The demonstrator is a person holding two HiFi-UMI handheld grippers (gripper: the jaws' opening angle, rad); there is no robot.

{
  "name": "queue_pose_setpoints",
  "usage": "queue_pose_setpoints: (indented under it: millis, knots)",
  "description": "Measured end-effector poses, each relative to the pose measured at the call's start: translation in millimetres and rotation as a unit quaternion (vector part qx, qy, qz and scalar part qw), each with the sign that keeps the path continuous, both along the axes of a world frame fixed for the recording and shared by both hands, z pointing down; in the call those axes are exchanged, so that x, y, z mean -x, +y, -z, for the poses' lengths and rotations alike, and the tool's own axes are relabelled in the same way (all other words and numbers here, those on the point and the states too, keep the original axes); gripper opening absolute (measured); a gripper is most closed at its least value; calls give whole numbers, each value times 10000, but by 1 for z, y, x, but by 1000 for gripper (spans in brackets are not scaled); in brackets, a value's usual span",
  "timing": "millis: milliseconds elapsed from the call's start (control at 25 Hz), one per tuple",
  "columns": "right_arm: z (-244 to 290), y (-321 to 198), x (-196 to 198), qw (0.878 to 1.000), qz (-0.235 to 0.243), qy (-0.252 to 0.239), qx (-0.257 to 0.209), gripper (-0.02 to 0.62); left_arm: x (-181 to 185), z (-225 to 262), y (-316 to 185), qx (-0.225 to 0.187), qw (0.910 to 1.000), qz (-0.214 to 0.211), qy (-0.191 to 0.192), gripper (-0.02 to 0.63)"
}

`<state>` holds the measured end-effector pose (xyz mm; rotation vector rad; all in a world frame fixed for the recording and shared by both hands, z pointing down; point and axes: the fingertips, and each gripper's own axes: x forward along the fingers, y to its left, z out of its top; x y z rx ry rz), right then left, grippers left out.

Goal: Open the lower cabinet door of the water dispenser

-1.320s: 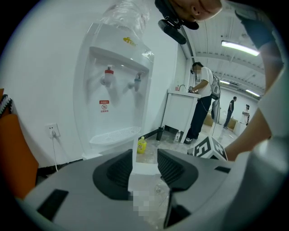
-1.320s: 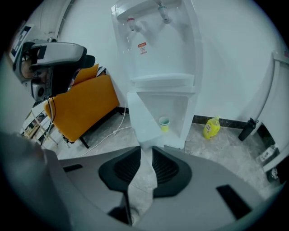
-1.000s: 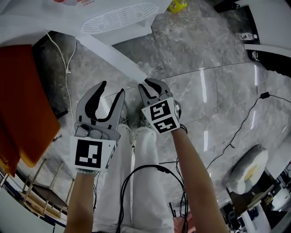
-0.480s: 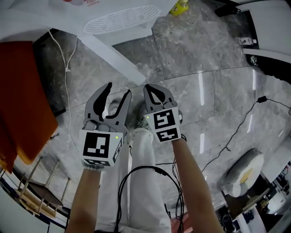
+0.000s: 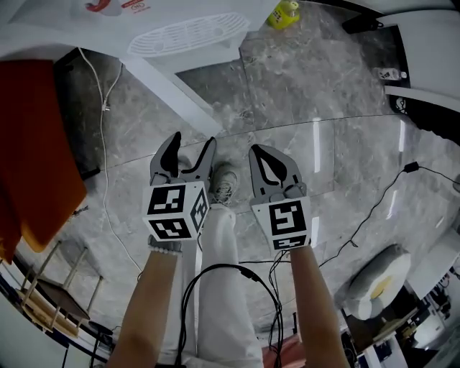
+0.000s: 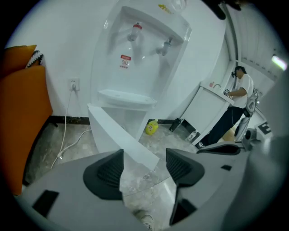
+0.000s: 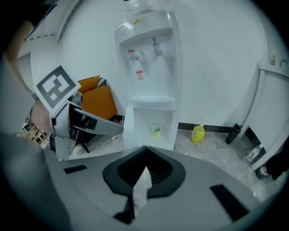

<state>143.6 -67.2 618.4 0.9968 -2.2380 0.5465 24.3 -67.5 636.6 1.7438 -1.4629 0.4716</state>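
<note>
The white water dispenser [image 6: 137, 54] [image 7: 149, 63] stands against the wall. Its lower cabinet door [image 6: 118, 135] [image 5: 172, 92] is swung out over the floor. The open cabinet [image 7: 156, 124] shows a small cup [image 7: 156, 131] inside. My left gripper [image 5: 191, 147] [image 6: 144, 173] hangs in the air short of the door, its jaws opening with nothing between them. My right gripper [image 5: 261, 152] [image 7: 145, 169] is beside it, shut and empty, pointed at the open cabinet.
An orange seat [image 5: 32, 165] and a white cable [image 5: 104, 136] lie left of the dispenser. A yellow bottle [image 5: 284, 10] [image 7: 197, 133] stands by the wall. Black cables [image 5: 384, 198] run across the floor on the right. The person's shoe [image 5: 224, 183] shows between the grippers. Another person [image 6: 232, 106] stands far right.
The left gripper has shifted right and rolled, with its jaws wider apart. The right gripper has closed its jaws and drawn back to the right, away from the door.
</note>
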Motion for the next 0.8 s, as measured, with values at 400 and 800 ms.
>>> queue_pose_setpoints:
  millis: [400, 800]
  knots:
    - [6, 4, -30, 10000, -37, -63, 46, 3, -9, -33, -7, 557, 9951, 796, 177, 318]
    - [-5, 18, -41, 9992, -159, -109, 338, 3, -16, -56, -16, 890, 9904, 1043, 194, 318]
